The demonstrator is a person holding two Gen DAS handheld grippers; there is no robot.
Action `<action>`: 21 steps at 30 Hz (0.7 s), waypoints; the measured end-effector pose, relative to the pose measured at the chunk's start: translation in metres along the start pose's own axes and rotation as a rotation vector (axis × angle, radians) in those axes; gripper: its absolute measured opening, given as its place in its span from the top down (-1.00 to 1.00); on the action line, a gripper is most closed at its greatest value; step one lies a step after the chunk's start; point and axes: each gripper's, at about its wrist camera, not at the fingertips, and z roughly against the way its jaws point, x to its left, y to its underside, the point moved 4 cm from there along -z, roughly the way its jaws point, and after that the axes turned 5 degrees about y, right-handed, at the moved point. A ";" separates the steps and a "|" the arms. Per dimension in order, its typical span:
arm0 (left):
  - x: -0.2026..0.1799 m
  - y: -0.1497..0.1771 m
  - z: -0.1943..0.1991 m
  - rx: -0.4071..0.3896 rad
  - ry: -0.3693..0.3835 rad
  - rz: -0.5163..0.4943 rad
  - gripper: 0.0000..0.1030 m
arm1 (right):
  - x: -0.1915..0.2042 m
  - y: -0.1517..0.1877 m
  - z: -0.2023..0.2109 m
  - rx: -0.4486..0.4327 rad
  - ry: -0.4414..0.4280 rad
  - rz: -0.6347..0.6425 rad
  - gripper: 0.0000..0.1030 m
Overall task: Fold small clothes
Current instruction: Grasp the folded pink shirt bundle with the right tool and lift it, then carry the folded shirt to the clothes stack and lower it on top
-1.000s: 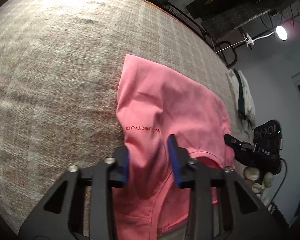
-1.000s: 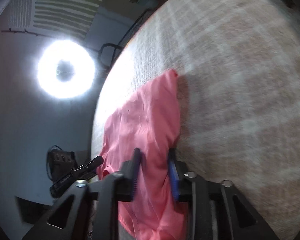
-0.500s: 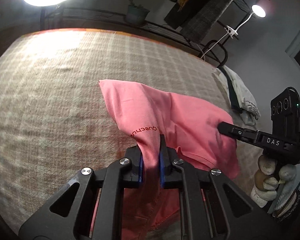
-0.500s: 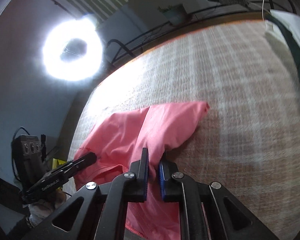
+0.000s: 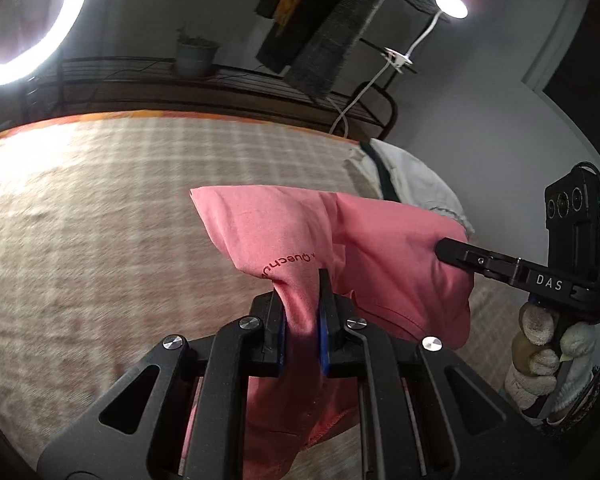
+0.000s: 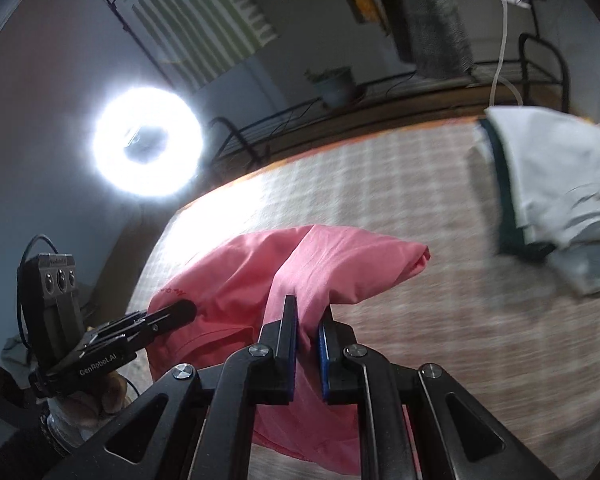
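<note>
A small pink shirt (image 5: 380, 248) with red lettering hangs lifted above the checked beige bed cover (image 5: 100, 220). My left gripper (image 5: 302, 296) is shut on a bunch of its near edge. My right gripper (image 6: 308, 320) is shut on the other side of the same edge; it also shows in the left wrist view (image 5: 452, 250), its tip against the cloth. The shirt also shows in the right wrist view (image 6: 340, 264), where the left gripper (image 6: 180, 312) pinches it at the left. The shirt's far fold points away from both grippers.
A white and dark green garment (image 6: 548, 184) lies on the bed cover's far right. A black metal rack (image 5: 220, 80) with a potted plant (image 5: 196, 56) stands behind the bed. A bright ring light (image 6: 148, 144) glares at the left.
Both grippers closed on the pink shirt's near edge and lifted it off the bed cover. The views tilted up toward the room behind the bed.
</note>
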 end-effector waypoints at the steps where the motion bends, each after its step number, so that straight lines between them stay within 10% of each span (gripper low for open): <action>1: -0.009 -0.005 -0.007 0.000 0.011 -0.010 0.81 | -0.011 -0.004 0.009 -0.015 0.014 -0.002 0.88; 21: -0.161 -0.116 -0.192 -0.065 0.174 -0.212 0.81 | -0.204 -0.104 0.088 -0.167 0.260 0.004 0.88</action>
